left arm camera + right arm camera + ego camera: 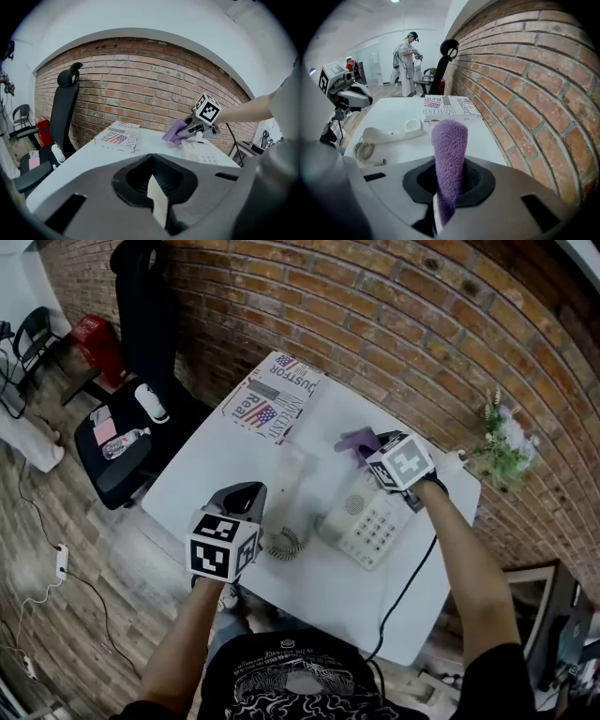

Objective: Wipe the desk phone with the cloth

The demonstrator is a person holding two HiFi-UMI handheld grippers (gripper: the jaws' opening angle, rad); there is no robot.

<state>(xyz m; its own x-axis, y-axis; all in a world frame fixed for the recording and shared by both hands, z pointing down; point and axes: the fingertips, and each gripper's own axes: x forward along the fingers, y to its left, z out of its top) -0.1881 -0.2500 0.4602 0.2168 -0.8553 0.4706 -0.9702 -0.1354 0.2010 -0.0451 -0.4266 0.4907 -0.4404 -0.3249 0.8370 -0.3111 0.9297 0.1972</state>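
1. The desk phone (370, 521) sits on the right half of the tabletop (216, 460), between its middle and the edge along the brick wall. Its handset (289, 486) lies off the cradle, flat on the middle of the tabletop. The coiled cord (286, 545) runs from it toward the near edge.
2. The right gripper (375, 451) pinches the purple cloth (356, 440) and holds it over the wall-side end of the phone. In the right gripper view the cloth (449, 154) stands up from the jaws as a fuzzy folded roll.
3. The left gripper (242, 501) hangs over the near-left part of the tabletop, just beside the cord. In its own view the jaws meet with nothing between them.
4. The cloth looks soft and light and would probably flop or drag, so a low pinch with a short free end should press better.
5. The phone looks like light, hard, smooth plastic and is likely to slide under a push. I would brace it on a side wall of the base, clear of the keypad.
6. The handset is narrow and rounded, so the middle of its bar seems the safest grip. The springy cord could tug the base.
7. A printed book (272, 395) lies at the far-left corner, well apart.
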